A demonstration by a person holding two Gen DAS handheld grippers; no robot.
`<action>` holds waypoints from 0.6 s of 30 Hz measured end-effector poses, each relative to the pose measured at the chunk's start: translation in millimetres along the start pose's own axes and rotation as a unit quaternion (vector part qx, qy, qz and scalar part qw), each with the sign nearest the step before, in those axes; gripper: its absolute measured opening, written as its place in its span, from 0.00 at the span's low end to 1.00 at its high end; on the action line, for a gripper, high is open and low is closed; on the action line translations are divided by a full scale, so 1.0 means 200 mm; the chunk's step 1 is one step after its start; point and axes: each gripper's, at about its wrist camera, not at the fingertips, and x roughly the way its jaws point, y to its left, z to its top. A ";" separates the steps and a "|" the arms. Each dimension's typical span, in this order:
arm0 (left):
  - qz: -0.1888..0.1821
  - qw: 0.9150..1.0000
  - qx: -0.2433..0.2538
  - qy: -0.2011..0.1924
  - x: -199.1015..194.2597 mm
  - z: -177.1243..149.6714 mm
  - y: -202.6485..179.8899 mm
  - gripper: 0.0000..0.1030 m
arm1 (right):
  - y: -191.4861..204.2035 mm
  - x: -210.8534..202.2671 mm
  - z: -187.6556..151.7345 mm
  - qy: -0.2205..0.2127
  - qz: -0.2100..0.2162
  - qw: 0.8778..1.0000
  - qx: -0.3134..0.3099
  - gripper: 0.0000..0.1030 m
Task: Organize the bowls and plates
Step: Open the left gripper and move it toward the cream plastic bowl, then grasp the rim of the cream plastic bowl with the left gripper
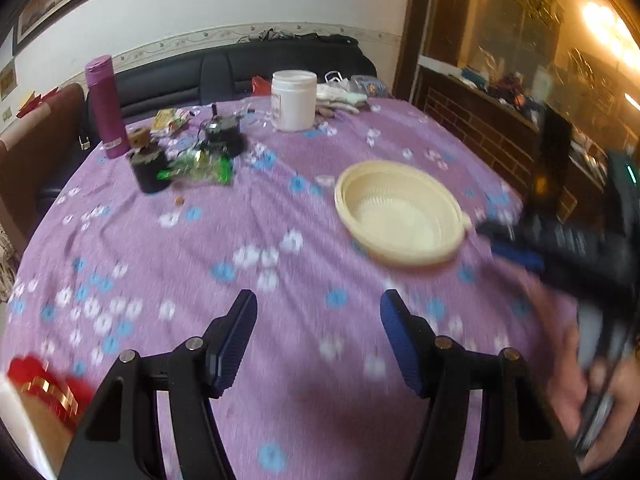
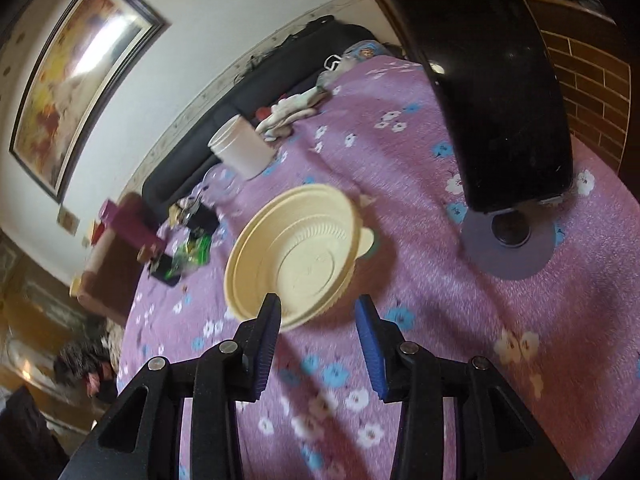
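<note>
Bowls (image 1: 400,216) sit stacked on our tabletop (image 1: 280,380), cream-coloured with ribbed inner walls and a small tab at the rim, resting on the purple flowered cloth toward the right side in the left wrist view. Our left gripper (image 1: 318,344) hovers over bare cloth well short of the stack, its blue-padded jaws standing apart with nothing between them. Our right gripper (image 2: 318,344) points at the near rim of the same bowls (image 2: 296,256); its jaws are apart too and hold nothing, with the stack just beyond the fingertips and not touching them. In the left wrist view we see the right gripper coming in from the right edge as a blur, held by a hand (image 1: 576,392).

Further back stand a white jar (image 1: 294,100), a magenta flask (image 1: 105,106), some green wrappers (image 1: 200,166) and a small dark cup (image 1: 150,170). A dark lamp-like object (image 2: 492,92) rises from a grey disc base (image 2: 508,248) to the right of the bowls. A framed picture (image 2: 80,92) hangs on the wall, above a dark sofa (image 1: 240,68) behind the tabletop.
</note>
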 end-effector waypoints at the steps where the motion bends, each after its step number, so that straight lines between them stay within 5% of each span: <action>1: 0.000 1.000 -0.006 -0.002 0.05 0.04 0.00 0.61 | 0.00 0.01 0.00 -0.004 -0.001 1.000 -0.001 0.40; 13: -0.023 0.996 -0.077 0.037 0.54 0.37 0.06 0.61 | -0.07 0.13 -0.02 0.009 0.005 1.000 0.003 0.40; 18: -0.031 0.995 -0.070 0.058 0.69 0.42 0.01 0.58 | -0.06 0.20 -0.01 0.019 0.013 1.000 0.002 0.40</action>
